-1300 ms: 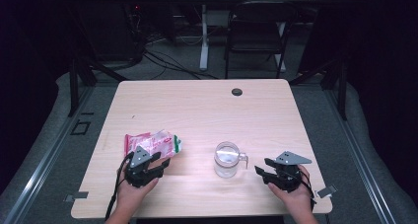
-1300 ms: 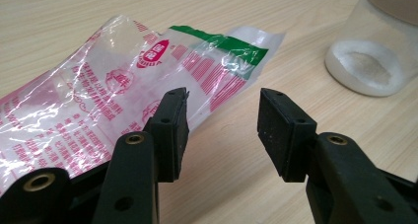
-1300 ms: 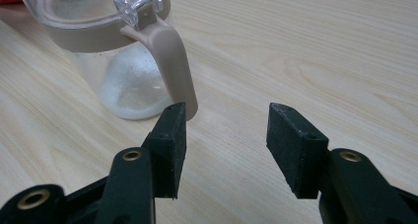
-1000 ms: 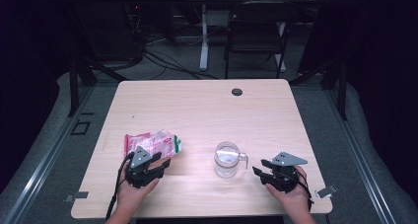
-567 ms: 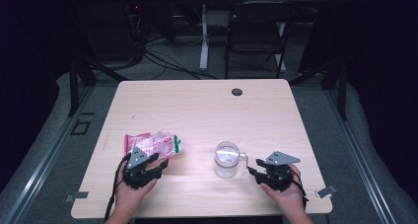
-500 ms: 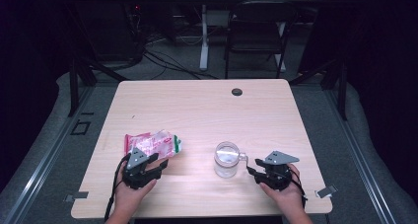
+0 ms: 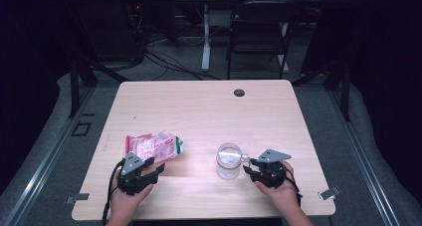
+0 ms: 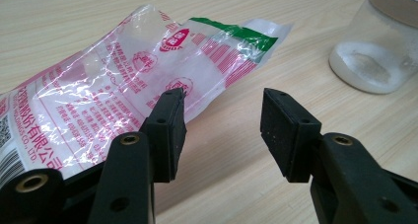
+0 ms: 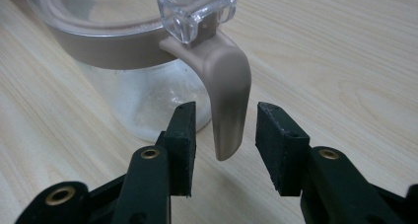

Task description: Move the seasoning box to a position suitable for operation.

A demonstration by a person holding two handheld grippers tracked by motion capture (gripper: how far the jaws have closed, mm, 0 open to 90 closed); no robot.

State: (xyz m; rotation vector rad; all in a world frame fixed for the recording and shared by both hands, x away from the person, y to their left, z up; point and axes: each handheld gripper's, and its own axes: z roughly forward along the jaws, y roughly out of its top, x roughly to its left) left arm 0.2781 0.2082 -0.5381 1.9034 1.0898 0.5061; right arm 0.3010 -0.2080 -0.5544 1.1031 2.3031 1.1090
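Observation:
A clear jar (image 7: 229, 161) with a tan band and a little white powder (image 8: 367, 66) inside stands right of the table's centre. Its tan clasp lever (image 9: 227, 91) hangs down between the jaws of my right gripper (image 9: 226, 116), which have just been closing; a gap still shows on each side of the lever. The right gripper (image 7: 249, 167) sits just right of the jar. A crinkled pink-and-white plastic bag (image 7: 153, 146) with a green end lies flat at the left. My left gripper (image 8: 223, 105) is open beside the bag (image 8: 113, 86), with bare table between its jaws.
The wooden table (image 7: 209, 111) has a round cable hole (image 7: 239, 92) near its far edge. A folding chair (image 7: 256, 32) and cables sit on the floor beyond. The person's hands (image 7: 286, 198) come in over the near edge.
The right gripper has slid left up to the jar, and its jaws have narrowed around the clasp lever. The left gripper has stayed by the bag.

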